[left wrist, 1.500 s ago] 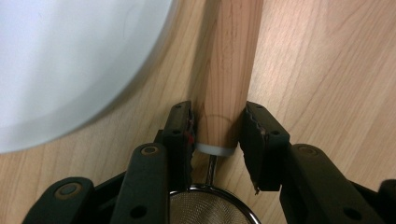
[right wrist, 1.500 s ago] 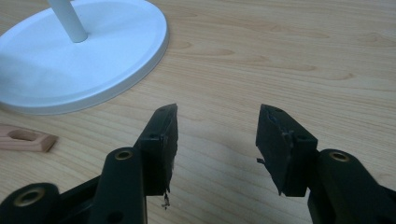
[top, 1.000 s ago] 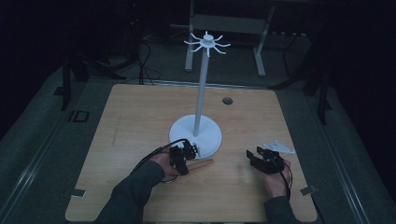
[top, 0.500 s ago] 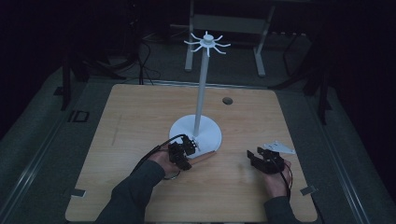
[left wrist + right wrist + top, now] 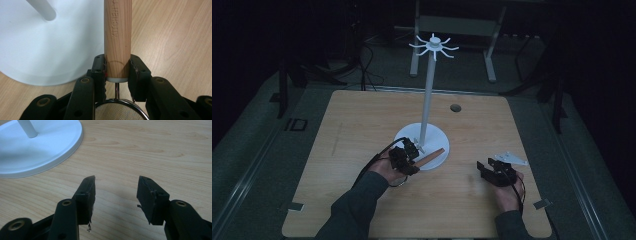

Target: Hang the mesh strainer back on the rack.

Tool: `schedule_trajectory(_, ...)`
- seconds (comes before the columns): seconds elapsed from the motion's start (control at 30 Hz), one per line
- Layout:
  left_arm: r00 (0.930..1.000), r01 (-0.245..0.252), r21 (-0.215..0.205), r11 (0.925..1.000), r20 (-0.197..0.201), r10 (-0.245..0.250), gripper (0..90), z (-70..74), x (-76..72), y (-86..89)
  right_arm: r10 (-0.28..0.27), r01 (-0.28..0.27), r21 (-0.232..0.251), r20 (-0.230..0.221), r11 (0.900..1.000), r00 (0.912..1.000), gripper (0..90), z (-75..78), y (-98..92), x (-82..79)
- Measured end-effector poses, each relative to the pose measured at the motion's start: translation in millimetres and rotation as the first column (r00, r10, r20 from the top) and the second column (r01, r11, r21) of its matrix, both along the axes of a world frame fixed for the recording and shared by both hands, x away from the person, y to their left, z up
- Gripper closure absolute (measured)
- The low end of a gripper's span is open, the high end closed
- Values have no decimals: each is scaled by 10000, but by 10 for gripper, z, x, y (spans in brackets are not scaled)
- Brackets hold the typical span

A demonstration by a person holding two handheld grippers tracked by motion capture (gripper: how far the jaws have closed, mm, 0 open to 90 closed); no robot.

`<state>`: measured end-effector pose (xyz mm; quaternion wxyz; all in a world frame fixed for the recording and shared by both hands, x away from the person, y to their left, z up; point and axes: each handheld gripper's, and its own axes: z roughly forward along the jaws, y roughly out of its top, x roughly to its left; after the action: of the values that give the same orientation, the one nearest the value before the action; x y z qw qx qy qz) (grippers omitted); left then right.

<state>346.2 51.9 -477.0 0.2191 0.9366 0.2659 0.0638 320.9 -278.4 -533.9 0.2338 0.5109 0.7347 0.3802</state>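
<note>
Readable text on a wooden handle and a floor mark

In the left gripper view, the wooden handle point(image 5: 117, 37) bears burned-in capital letters running along its length, reading "KITCHEN" with a further letter, perhaps a T, cut off at the picture's top edge. In the high view, a mark point(image 5: 296, 124) on the floor left of the table point(image 5: 362, 120) reads like "ID".
</note>
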Motion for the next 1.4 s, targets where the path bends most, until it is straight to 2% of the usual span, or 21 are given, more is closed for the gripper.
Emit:
schedule_trajectory(0.13,9995,-188,-295,9994,259,195,699,43,0,14,-11,11,-15,2,10000,10000,488,-7,-3,1)
schedule_trajectory(0.37,9952,-654,-1012,9927,657,722,699,141,4,58,-21,21,47,100,10000,9999,489,-6,-1,0)
schedule_trajectory(0.63,9816,-1141,-1814,9768,1310,1390,699,263,-33,90,-87,87,-10,148,10000,9999,488,-22,-8,-4)
schedule_trajectory(0.87,9735,-1242,-2162,9684,1622,1610,699,335,-63,104,-128,128,-8,157,9999,9998,488,-22,-19,-7)
schedule_trajectory(1.1,9595,-1273,-2620,9566,2120,1858,699,414,-88,135,-148,149,-26,145,9999,9998,488,-30,-22,-6)
schedule_trajectory(1.13,9558,-1313,-2773,9518,2192,1957,699,431,-93,146,-153,153,-21,144,9999,9998,488,-31,-22,-6)
schedule_trajectory(1.2,9511,-1347,-2913,9471,2302,2061,699,462,-97,168,-173,173,-22,136,9998,9998,488,-31,-24,-7)
schedule_trajectory(1.23,9469,-1391,-3062,9417,2372,2170,699,480,-101,180,-176,177,-24,136,9998,9998,488,-31,-24,-7)
schedule_trajectory(1.4,9374,-1474,-3343,9309,2529,2392,699,544,-105,228,-177,178,-39,117,9998,9998,485,-37,-24,-7)
